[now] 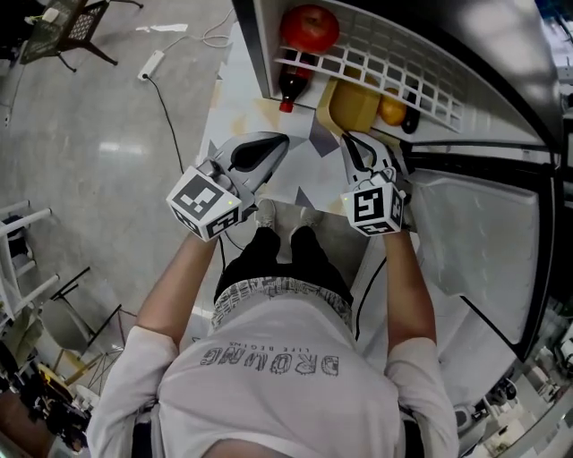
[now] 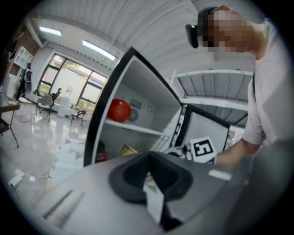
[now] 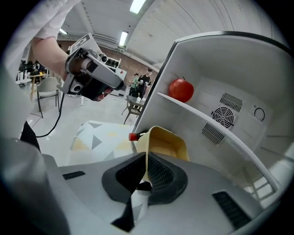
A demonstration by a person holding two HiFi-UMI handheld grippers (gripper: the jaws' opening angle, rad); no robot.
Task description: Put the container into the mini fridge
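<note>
The yellow container (image 1: 352,106) hangs at the mouth of the open mini fridge (image 1: 257,45), under its white wire shelf (image 1: 385,63). My right gripper (image 1: 351,141) is shut on the container's near rim. In the right gripper view the thin yellow wall (image 3: 167,142) stands pinched between the jaws of the right gripper (image 3: 147,167), with the fridge's inside wall (image 3: 239,69) behind it. My left gripper (image 1: 273,143) hovers to the left of the container, shut and holding nothing. In its own view the left gripper (image 2: 148,167) points at the fridge (image 2: 138,87).
A red apple (image 1: 309,27) lies on the wire shelf. Below it stand a dark bottle with a red cap (image 1: 288,85) and an orange fruit (image 1: 392,109). The fridge door (image 1: 483,250) swings open at the right. A triangle-patterned mat (image 1: 242,103) covers the floor.
</note>
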